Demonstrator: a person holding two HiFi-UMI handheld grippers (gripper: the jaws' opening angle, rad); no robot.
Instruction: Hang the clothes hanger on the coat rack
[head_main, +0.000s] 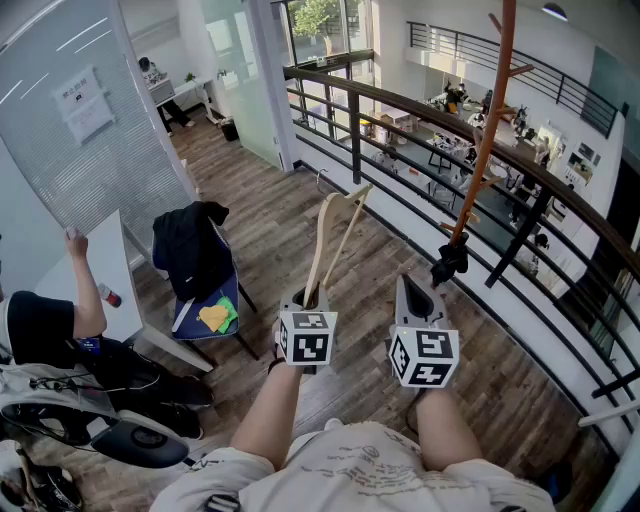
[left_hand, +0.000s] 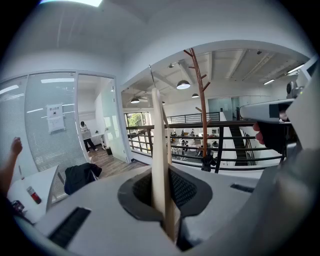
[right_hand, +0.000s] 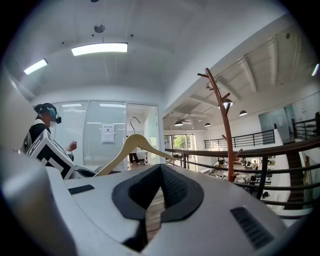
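A pale wooden clothes hanger (head_main: 330, 235) stands upright in my left gripper (head_main: 310, 297), which is shut on one of its arms. The left gripper view shows that arm (left_hand: 158, 150) pinched between the pads, and the right gripper view shows the hanger's shoulder and metal hook (right_hand: 132, 145). The brown coat rack (head_main: 487, 130) with short pegs rises ahead and to the right by the railing, also visible as a thin pole (left_hand: 202, 110) (right_hand: 225, 125). My right gripper (head_main: 420, 290) is beside the left one, close to the rack's foot, shut and holding nothing (right_hand: 160, 170).
A dark metal railing (head_main: 400, 105) runs diagonally just beyond the grippers, with a lower floor behind it. A chair with a black jacket (head_main: 195, 250) stands to the left. A person in a black top (head_main: 50, 330) sits at a white table further left. Wooden floor lies below.
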